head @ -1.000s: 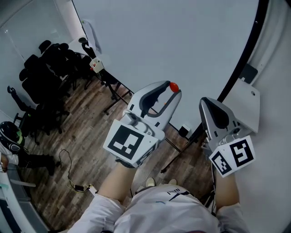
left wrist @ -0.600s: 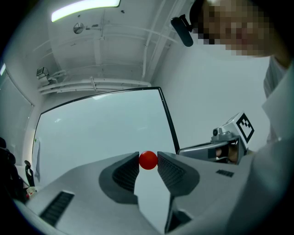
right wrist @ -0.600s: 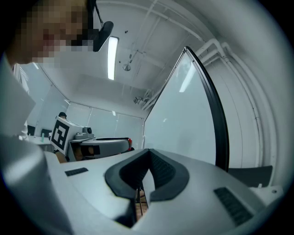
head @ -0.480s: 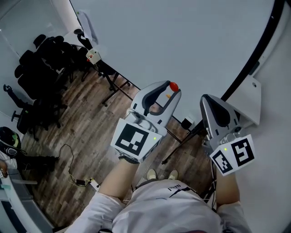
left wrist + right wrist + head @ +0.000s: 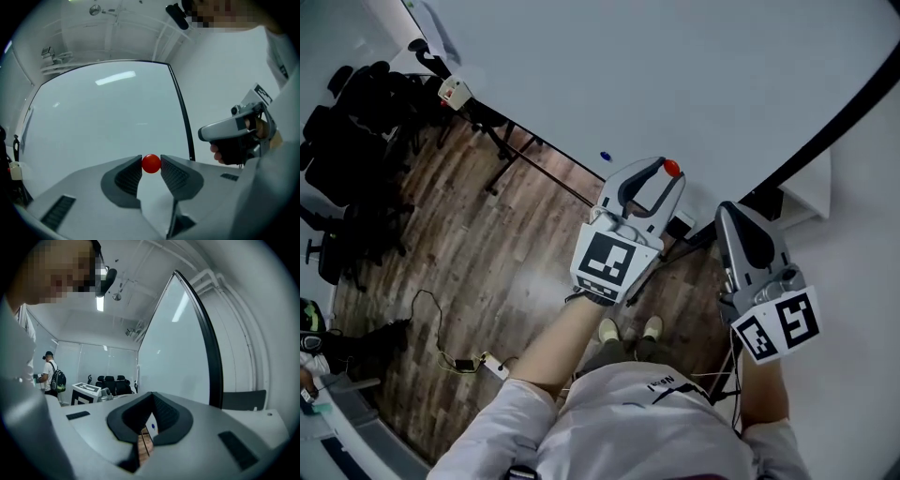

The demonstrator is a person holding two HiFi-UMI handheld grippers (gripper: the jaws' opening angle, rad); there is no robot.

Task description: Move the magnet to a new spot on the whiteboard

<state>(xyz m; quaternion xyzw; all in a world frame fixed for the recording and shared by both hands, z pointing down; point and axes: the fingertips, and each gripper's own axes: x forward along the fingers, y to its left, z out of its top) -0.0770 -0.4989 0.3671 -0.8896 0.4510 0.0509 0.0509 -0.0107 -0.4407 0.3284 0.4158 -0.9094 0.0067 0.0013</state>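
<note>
A small red round magnet point(image 5: 672, 168) sits pinched between the tips of my left gripper point(image 5: 666, 169), held just in front of the lower part of the big whiteboard point(image 5: 675, 75). The left gripper view shows the magnet point(image 5: 151, 163) squeezed between both dark pads, with the whiteboard point(image 5: 103, 122) behind it. I cannot tell whether the magnet touches the board. My right gripper point(image 5: 731, 211) hangs to the right near the board's black frame, shut with nothing in it; its jaws point(image 5: 152, 397) meet at the tips. A small blue magnet point(image 5: 606, 156) sticks near the board's bottom edge.
The board's stand legs point(image 5: 516, 159) spread over a wooden floor. Black office chairs point(image 5: 347, 122) crowd the far left, and a cable with a plug strip point(image 5: 441, 347) lies on the floor. A person with a backpack point(image 5: 49, 373) stands far off in the room.
My left gripper, still holding the red magnet, has moved right and closer to the right gripper. The head view has swung, bringing the blue magnet into sight. The right gripper has barely moved.
</note>
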